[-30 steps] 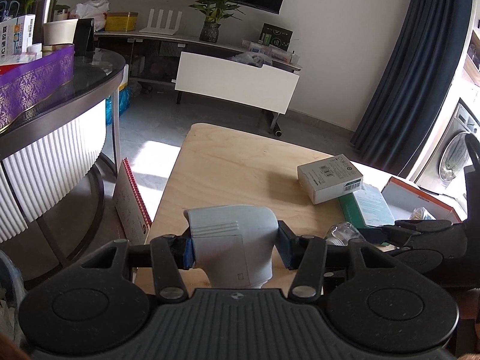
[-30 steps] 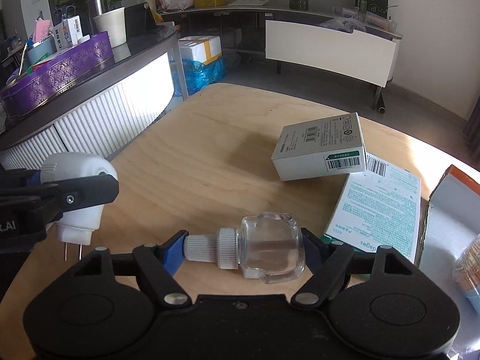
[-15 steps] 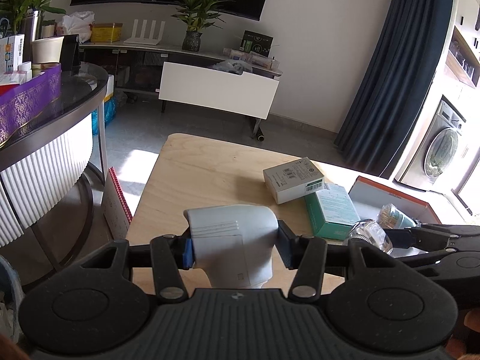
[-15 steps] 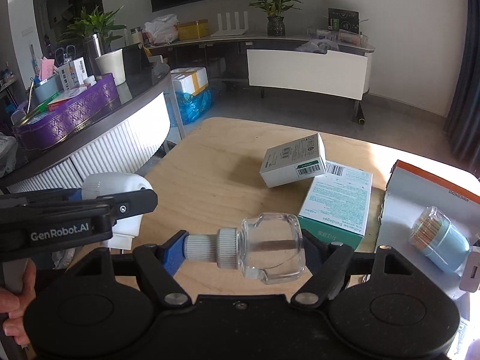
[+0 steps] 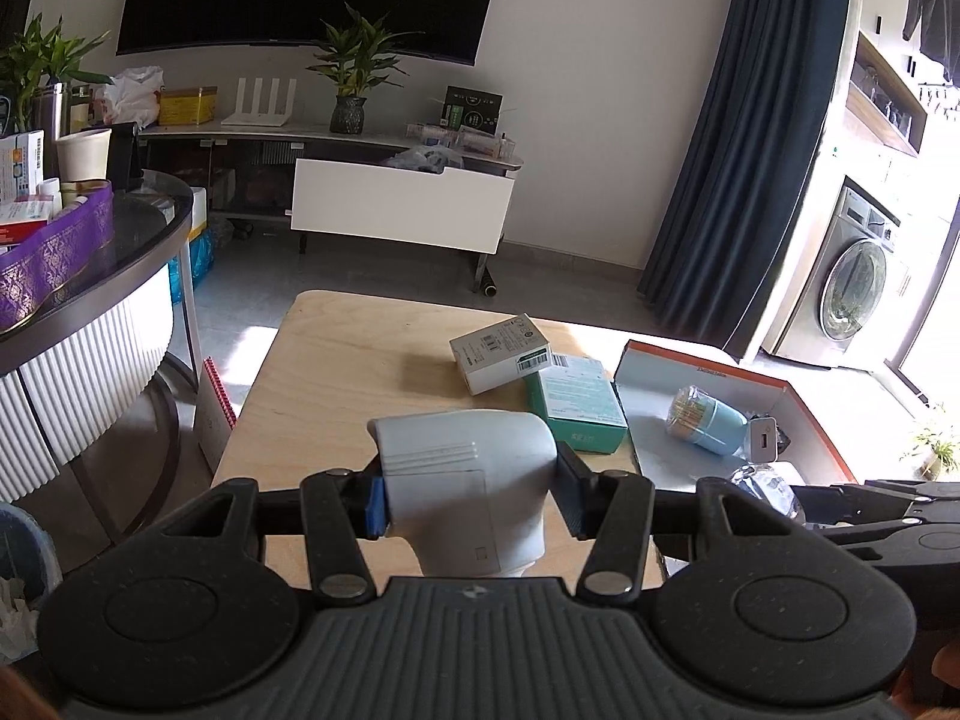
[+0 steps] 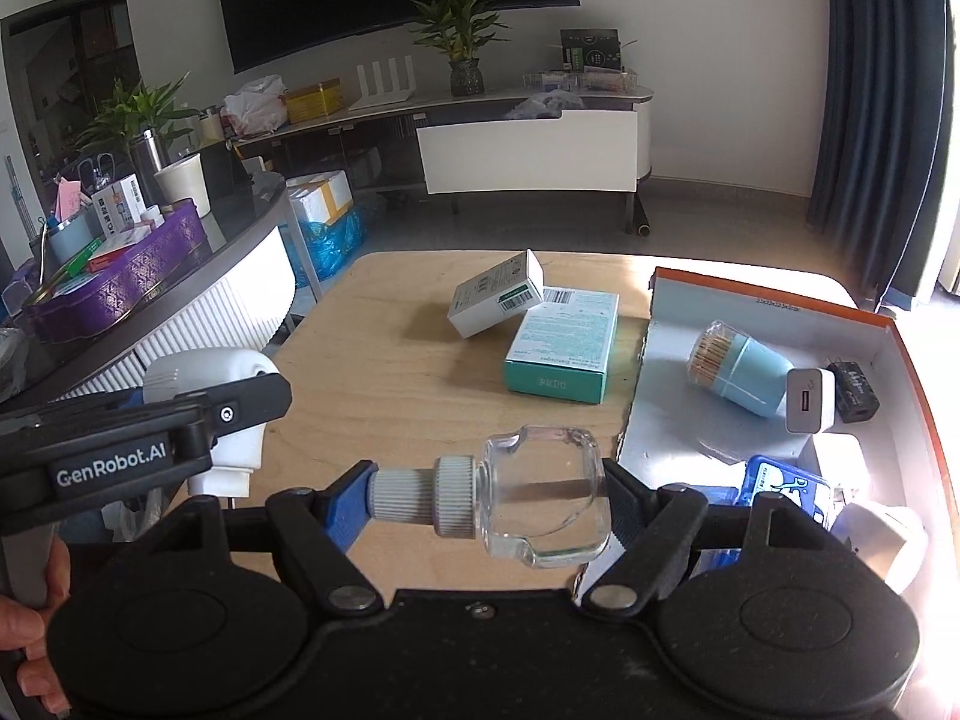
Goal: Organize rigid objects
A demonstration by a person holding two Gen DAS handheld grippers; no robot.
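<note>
The left gripper (image 5: 471, 495) is clamping a white plug adapter (image 5: 462, 468) narrowly, while the right gripper (image 6: 489, 501) is squeezing a clear glass bottle (image 6: 540, 498) lengthwise, fingers wide.

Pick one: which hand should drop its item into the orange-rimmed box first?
Right, probably. The right gripper, holding the glass bottle, sits at the box edge; the left gripper with the white adapter hangs over bare table.

On the surface (image 6: 372, 360) a small box (image 6: 495, 294) leans on a flat box (image 6: 564, 342) just right of it. Further right sits an open tray (image 6: 660, 420), holding a toothpick jar (image 6: 741, 369) and charger (image 6: 810, 399).
</note>
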